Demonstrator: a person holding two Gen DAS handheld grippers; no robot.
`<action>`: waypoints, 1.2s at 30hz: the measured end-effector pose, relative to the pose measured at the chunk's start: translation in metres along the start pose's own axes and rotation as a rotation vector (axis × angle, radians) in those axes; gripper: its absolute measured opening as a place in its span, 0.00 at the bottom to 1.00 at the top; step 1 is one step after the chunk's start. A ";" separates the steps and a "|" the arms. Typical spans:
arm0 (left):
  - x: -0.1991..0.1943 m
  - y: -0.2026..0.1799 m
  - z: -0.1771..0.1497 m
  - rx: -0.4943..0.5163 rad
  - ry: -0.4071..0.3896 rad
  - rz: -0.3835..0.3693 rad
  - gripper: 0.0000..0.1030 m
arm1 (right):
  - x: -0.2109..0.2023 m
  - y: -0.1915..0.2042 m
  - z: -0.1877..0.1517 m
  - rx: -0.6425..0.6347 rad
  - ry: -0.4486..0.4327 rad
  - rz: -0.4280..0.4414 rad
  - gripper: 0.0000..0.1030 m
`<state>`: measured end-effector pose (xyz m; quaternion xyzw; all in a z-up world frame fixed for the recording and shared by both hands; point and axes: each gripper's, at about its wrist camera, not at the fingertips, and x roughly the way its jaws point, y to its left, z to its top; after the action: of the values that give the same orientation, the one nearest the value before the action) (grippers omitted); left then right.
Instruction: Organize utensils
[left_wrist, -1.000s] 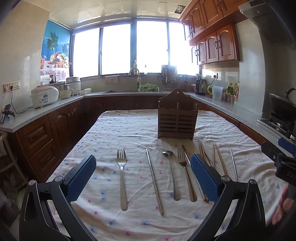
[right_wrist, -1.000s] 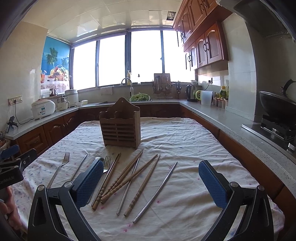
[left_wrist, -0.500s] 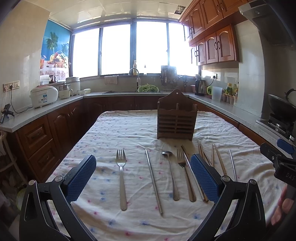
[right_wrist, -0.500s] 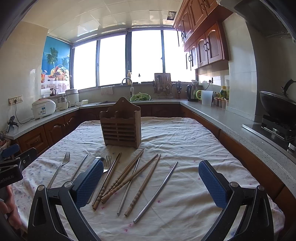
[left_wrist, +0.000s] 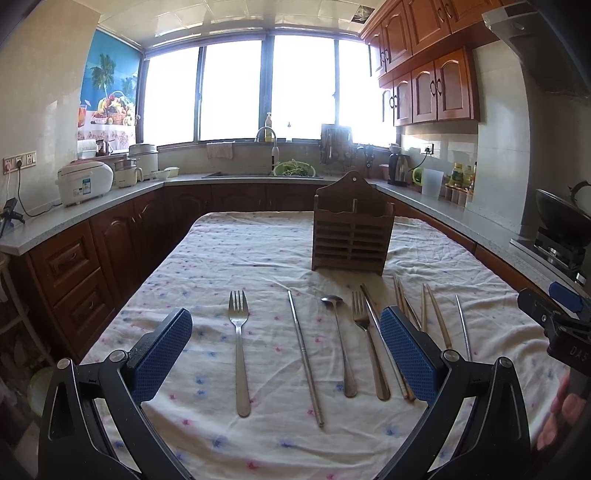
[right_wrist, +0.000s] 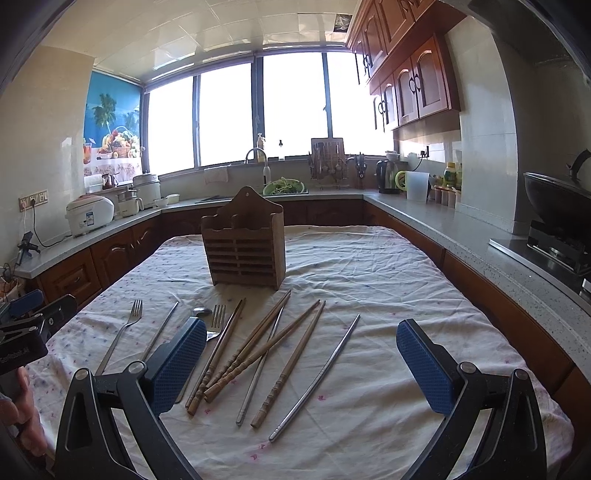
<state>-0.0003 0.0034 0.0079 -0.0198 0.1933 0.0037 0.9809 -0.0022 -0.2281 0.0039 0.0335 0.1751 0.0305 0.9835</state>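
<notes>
A wooden slatted utensil holder (left_wrist: 351, 229) (right_wrist: 245, 246) stands upright on the table. In front of it lie a fork (left_wrist: 238, 343), a metal chopstick (left_wrist: 304, 356), a spoon (left_wrist: 339, 341), a second fork (left_wrist: 367, 350) and several wooden chopsticks (right_wrist: 255, 345), plus metal chopsticks (right_wrist: 317, 376). My left gripper (left_wrist: 286, 356) is open and empty above the forks and spoon. My right gripper (right_wrist: 301, 365) is open and empty above the chopsticks.
The table wears a white flowered cloth (right_wrist: 388, 280). Brown cabinets and grey counters (left_wrist: 85, 206) surround it, with a rice cooker (left_wrist: 84, 181) at left and a wok on a stove (right_wrist: 557, 210) at right. The sink (left_wrist: 236, 173) lies under the window.
Both grippers have drifted very slightly; the scene shifts a little. Both stay open, and no utensil has moved.
</notes>
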 end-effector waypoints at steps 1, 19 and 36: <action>0.003 0.001 0.000 -0.005 0.010 -0.005 1.00 | 0.002 -0.002 0.000 0.006 0.007 0.004 1.00; 0.100 0.018 0.013 -0.074 0.298 -0.077 0.66 | 0.081 -0.023 0.011 0.125 0.249 0.111 0.48; 0.200 0.012 0.021 -0.035 0.537 -0.161 0.33 | 0.201 -0.034 0.016 0.256 0.510 0.166 0.24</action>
<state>0.1926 0.0165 -0.0487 -0.0524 0.4438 -0.0763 0.8913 0.1932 -0.2481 -0.0528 0.1627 0.4155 0.0962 0.8898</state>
